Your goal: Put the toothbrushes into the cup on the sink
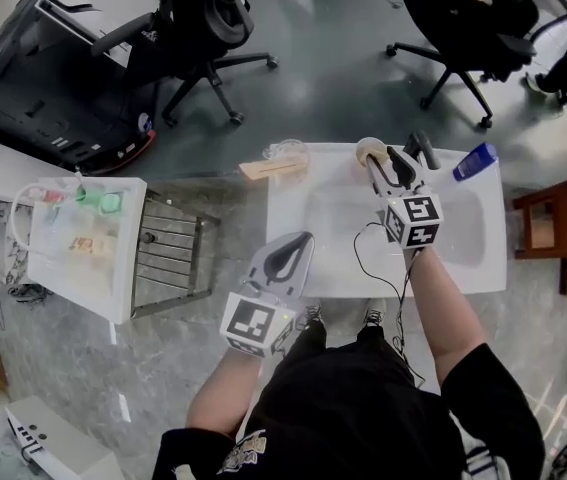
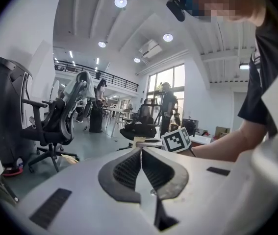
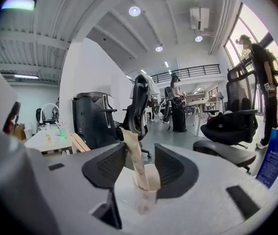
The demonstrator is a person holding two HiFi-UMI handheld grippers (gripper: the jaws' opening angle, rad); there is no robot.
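Office floor with a white sink; right gripper at the cup.
Right gripper jaws stand spread, with the cup between them at the sink's far rim and a wrapped toothbrush leaning in the cup. Left gripper jaws are pressed together, empty, over the sink's near left corner.

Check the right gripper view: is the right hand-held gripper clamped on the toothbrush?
No, the right hand-held gripper has its jaws wide apart, and the wrapped toothbrush stands in the cup.
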